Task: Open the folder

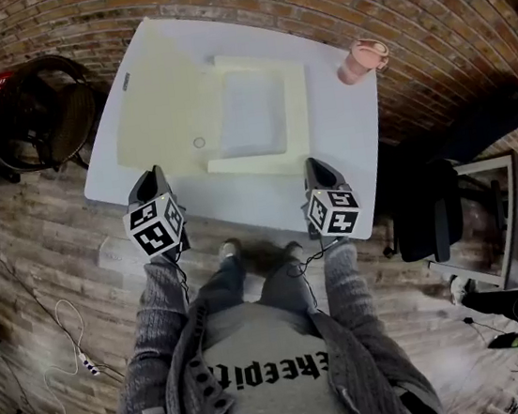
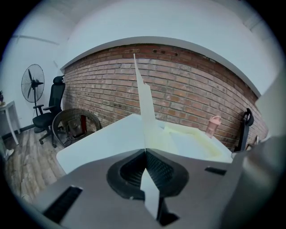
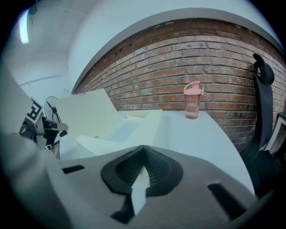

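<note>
A pale yellow folder (image 1: 169,99) lies spread open on the white table (image 1: 345,143), its cover to the left and a flapped pocket (image 1: 251,112) in the middle. My left gripper (image 1: 151,178) is at the near left corner, shut on the cover's edge. In the left gripper view that cover (image 2: 145,103) rises edge-on from the closed jaws (image 2: 145,150). My right gripper (image 1: 317,167) is at the near right of the folder, and a pale strip of the folder's flap (image 3: 138,188) is pinched in its closed jaws (image 3: 143,147).
A pink bottle (image 1: 361,60) stands at the table's far right corner. A round wicker chair (image 1: 38,112) is left of the table and a black office chair (image 1: 429,207) is to its right. A brick wall lies behind, and cables trail on the wooden floor.
</note>
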Demonstrator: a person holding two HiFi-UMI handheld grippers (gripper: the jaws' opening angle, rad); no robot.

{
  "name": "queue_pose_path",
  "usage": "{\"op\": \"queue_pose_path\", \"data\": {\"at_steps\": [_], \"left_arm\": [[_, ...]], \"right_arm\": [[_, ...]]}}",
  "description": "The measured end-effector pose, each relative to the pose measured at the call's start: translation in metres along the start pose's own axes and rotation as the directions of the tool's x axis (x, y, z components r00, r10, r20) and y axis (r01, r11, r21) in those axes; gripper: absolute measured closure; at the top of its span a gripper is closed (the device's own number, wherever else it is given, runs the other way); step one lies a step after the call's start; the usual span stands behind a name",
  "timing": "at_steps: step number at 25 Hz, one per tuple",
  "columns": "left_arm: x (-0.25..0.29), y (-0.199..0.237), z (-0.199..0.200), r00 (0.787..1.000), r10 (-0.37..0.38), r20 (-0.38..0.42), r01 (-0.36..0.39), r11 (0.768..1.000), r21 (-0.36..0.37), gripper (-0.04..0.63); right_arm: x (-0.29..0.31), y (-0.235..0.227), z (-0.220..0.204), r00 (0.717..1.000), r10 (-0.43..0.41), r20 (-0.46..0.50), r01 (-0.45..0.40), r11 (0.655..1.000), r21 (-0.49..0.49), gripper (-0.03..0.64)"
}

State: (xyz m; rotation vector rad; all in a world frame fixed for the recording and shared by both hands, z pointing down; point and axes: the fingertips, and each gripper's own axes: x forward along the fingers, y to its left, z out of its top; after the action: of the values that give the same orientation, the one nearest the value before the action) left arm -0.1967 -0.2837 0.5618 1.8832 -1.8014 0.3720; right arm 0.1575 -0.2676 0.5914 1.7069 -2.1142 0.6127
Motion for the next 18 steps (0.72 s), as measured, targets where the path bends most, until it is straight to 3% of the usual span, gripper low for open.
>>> {"op": "queue_pose_path", "data": {"at_steps": [11, 18], "left_arm": [[0.014, 0.030, -0.015, 0.996, 0.043, -0.079, -0.047, 0.998, -0.044, 0.585], [0.007, 0.016, -0.002, 1.000, -0.015, -0.024, 0.015, 1.000, -0.023, 0.584]], "right_arm": [[0.000, 0.002, 0.000, 1.000, -0.023, 0.005, 0.023, 1.000, 0.002, 0.614], [0.001, 0.003, 0.001, 0.999, -0.032, 0.007, 0.032, 0.999, -0.006, 0.612]]}}
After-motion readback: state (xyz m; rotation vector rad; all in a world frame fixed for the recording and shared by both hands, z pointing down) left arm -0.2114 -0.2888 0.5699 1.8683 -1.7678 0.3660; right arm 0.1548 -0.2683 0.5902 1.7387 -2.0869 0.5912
